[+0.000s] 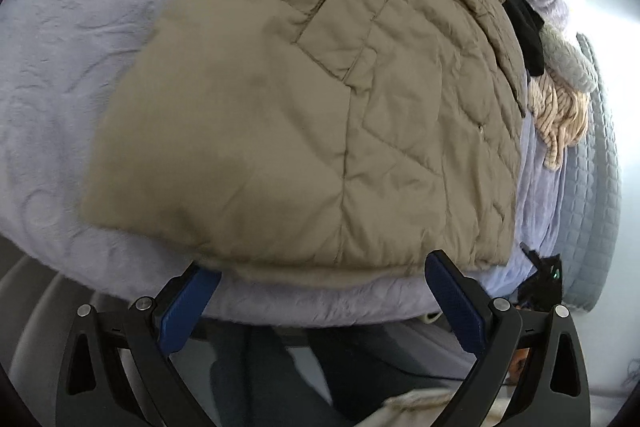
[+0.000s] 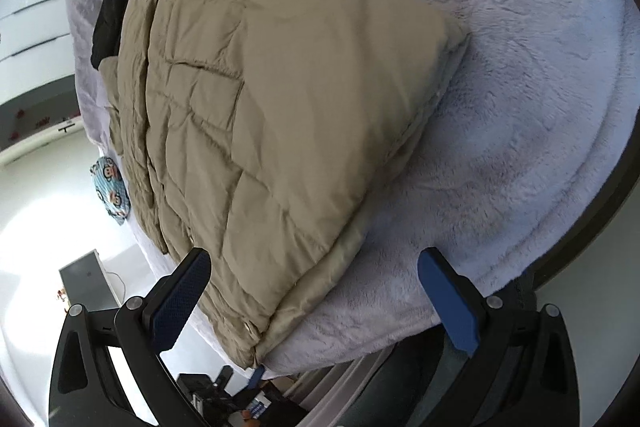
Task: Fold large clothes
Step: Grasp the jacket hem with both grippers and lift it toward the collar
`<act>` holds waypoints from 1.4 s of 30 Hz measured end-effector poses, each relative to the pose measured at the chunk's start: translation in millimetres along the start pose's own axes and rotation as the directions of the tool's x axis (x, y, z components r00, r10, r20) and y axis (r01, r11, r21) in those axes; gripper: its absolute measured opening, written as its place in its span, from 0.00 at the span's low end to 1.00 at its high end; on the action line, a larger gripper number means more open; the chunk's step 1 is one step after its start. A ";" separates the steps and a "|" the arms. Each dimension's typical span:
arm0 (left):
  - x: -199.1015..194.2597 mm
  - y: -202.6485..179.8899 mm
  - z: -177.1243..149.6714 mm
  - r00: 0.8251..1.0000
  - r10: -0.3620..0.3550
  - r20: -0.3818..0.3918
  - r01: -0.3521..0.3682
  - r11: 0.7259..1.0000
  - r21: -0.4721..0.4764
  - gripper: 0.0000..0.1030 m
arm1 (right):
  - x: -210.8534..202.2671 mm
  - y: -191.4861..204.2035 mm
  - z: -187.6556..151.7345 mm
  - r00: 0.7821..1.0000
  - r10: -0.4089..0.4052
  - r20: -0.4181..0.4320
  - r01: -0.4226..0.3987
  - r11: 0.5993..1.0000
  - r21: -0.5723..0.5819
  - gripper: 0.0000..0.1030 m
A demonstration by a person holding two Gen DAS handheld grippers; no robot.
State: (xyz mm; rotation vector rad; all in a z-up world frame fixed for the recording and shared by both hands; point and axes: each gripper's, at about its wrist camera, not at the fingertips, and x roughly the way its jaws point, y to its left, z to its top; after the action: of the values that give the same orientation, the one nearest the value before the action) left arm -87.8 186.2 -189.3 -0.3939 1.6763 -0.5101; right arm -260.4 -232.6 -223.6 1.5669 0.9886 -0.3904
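A khaki quilted jacket (image 1: pixel 312 107) lies folded on a lavender plush blanket (image 1: pixel 68 67), its hem toward the near edge of the bed. In the left wrist view my left gripper (image 1: pixel 320 291) is open just below that hem, with nothing between its blue pads. The right wrist view shows the same jacket (image 2: pixel 280 115) from its other side, lying on the blanket (image 2: pixel 500 107). My right gripper (image 2: pixel 316 287) is open, with the jacket's near corner and a snap button lying between its fingers, untouched.
Black clothing (image 1: pixel 520 15), a beige knit (image 1: pixel 560 119) and a grey fluffy item (image 1: pixel 568 63) lie beyond the jacket. A grey quilted cover (image 1: pixel 600 187) hangs at the bed's side. A cartoon-print cloth (image 2: pixel 110 191) sits off the bed edge. A person's legs (image 1: pixel 280 367) stand below.
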 end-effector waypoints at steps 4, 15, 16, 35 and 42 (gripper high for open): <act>3.2 -8.6 8.1 0.999 -0.033 0.035 0.034 0.999 -0.007 0.99 | 3.1 -0.4 4.9 0.999 0.031 0.010 -0.031 0.999 0.027 0.99; 16.9 -15.6 26.1 0.998 0.024 0.057 -0.025 1.000 0.014 0.38 | 9.4 -1.7 19.0 0.998 0.041 0.038 -0.043 0.996 0.072 0.31; 18.9 -14.3 28.3 0.998 0.035 0.047 -0.035 0.999 0.014 0.22 | 9.9 -2.2 18.7 0.998 0.045 0.045 -0.048 0.996 0.071 0.17; -120.9 -145.7 94.6 0.888 -0.058 0.456 -0.044 0.977 0.210 0.10 | -55.0 178.3 39.5 0.988 0.126 0.091 -0.081 0.915 -0.395 0.05; -144.0 -200.1 143.3 0.829 -0.007 0.559 -0.119 0.975 0.190 0.10 | -61.9 285.6 80.7 0.990 0.130 0.062 -0.068 0.803 -0.592 0.05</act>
State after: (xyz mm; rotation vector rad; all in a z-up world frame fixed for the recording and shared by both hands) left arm 71.9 77.7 20.5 -0.2930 1.0471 -0.4717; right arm -56.4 -318.5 -16.5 1.0111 0.8381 -0.0652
